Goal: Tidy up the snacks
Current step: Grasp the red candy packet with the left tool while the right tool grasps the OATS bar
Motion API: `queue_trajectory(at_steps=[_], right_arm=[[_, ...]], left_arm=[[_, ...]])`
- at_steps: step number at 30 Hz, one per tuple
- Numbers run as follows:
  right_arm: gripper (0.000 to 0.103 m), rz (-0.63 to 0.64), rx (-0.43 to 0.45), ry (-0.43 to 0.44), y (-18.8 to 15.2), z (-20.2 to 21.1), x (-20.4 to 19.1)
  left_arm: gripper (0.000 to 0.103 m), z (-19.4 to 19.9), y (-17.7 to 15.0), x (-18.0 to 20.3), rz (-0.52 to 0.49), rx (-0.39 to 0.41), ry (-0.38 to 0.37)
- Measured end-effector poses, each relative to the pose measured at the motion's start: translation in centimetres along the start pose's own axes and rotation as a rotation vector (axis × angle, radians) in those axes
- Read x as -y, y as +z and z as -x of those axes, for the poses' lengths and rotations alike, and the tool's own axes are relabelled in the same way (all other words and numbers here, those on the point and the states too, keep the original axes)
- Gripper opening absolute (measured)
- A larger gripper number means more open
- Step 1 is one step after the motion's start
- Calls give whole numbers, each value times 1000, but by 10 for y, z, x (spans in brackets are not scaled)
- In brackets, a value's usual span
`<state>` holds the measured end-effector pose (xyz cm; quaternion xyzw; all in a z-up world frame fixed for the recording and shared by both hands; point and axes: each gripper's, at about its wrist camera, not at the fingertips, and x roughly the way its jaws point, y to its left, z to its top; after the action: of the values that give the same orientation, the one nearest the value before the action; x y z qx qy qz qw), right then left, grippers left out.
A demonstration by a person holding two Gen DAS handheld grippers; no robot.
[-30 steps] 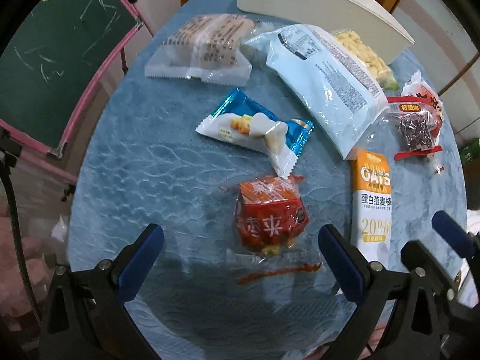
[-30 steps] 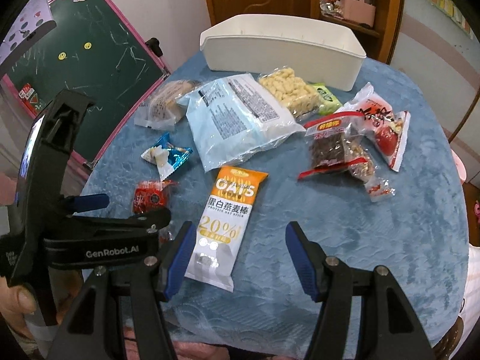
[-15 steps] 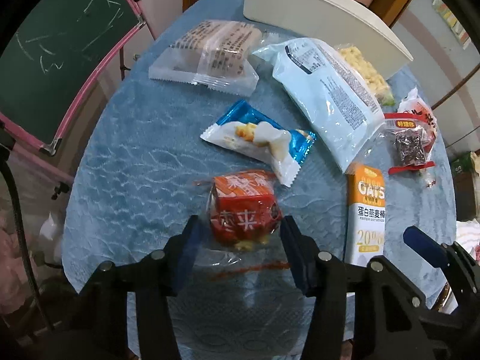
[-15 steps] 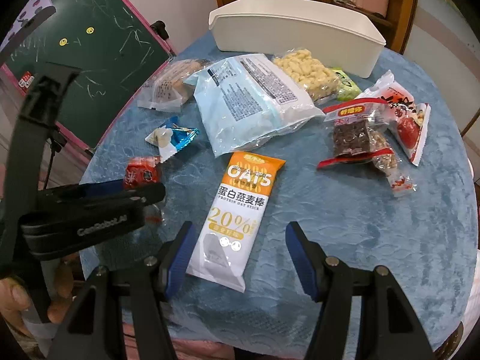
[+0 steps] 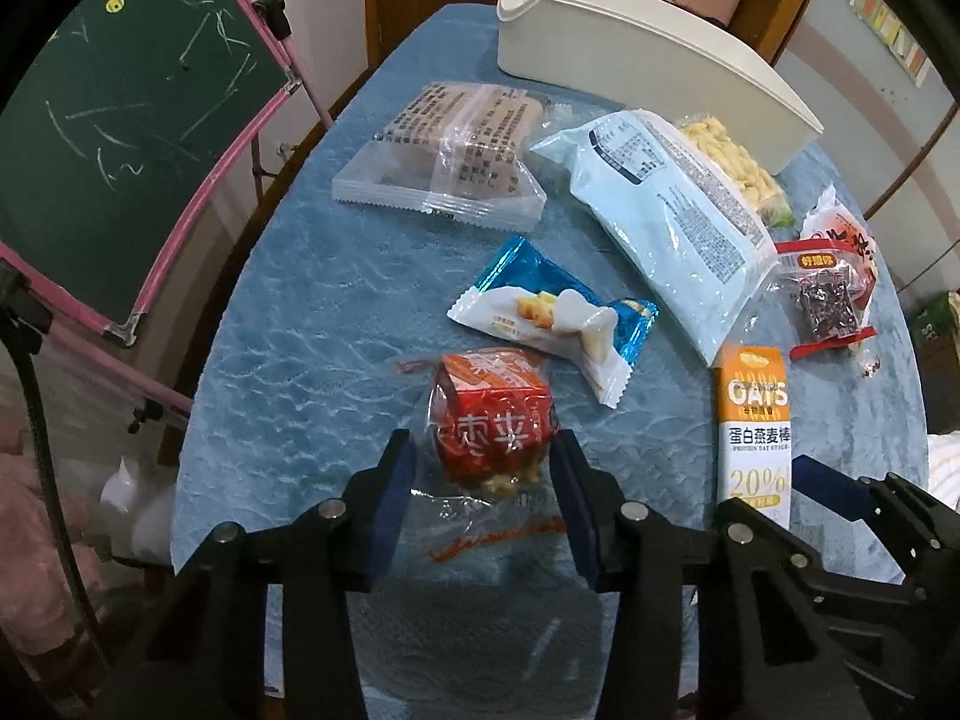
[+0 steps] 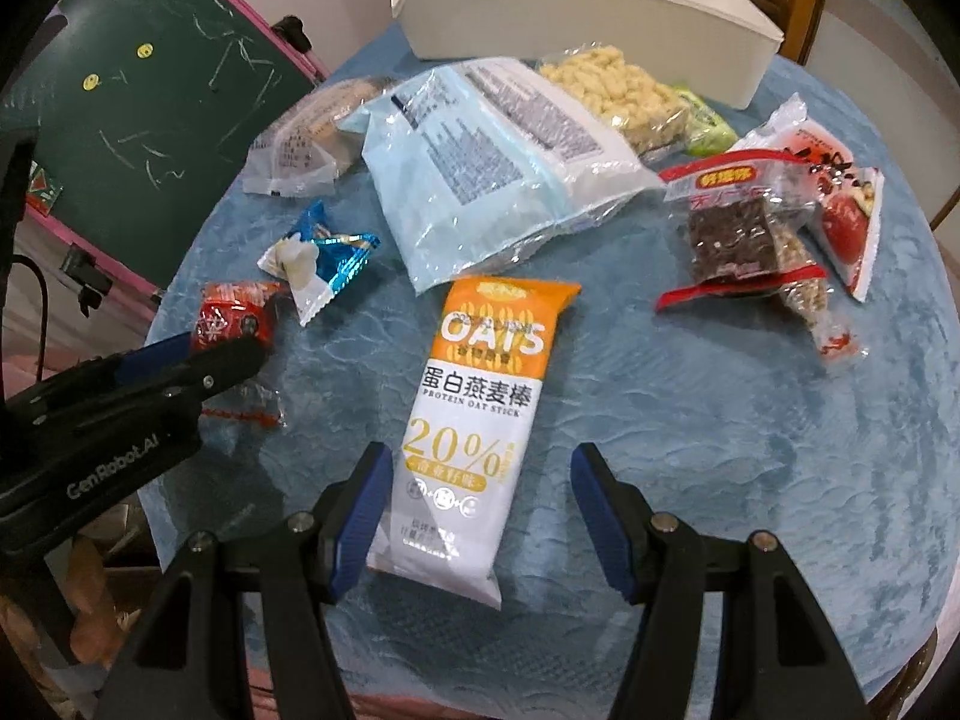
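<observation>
My left gripper (image 5: 483, 483), jaws closing, brackets the red snack (image 5: 493, 429); pad contact unclear. My right gripper (image 6: 474, 519) hangs unclenched astride the oat bar (image 6: 474, 414).

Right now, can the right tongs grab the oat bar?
Probably yes. The right tongs stand open, one finger on each side of the oat bar's near end, with nothing lying on it or blocking the way.

Snacks are scattered flat on the blue table – a small red packet (image 5: 492, 432) near the edge, a blue-and-white candy wrapper (image 5: 555, 315), an orange-and-white OATS bar (image 6: 474, 414) lying lengthwise, a big pale-blue bag (image 6: 492, 162), and a white bin (image 6: 576, 18) at the far side – upright.
</observation>
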<state>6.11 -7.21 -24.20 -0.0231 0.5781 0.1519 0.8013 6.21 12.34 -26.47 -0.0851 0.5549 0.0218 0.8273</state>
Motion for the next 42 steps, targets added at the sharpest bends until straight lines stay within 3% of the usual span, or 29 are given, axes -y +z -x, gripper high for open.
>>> queue_trajectory(at_steps=[6,10,18,21,22,28,42], right_arm=[[62,16,-22,-12,1,-8,-8],[37,27,-21,37,2,-8,-12],[36,34,-14,50,3,-6,-11],[32,34,-6,57,3,-4,-6],[26,32,1,59,2,-1,-3],[20,8,25,89,4,6,2],[17,-31,173,152,3,43,22]], left_arm=[[49,-6,-3,-6,7,-18,-10],[56,-14,-2,-13,38,-55,-32],[70,-22,-2,-3,0,-74,-7],[68,-25,-1,2,-8,-68,12],[55,-24,1,2,-3,-54,19],[52,-17,8,-10,51,-39,-34],[52,32,20,27,-39,90,-18]])
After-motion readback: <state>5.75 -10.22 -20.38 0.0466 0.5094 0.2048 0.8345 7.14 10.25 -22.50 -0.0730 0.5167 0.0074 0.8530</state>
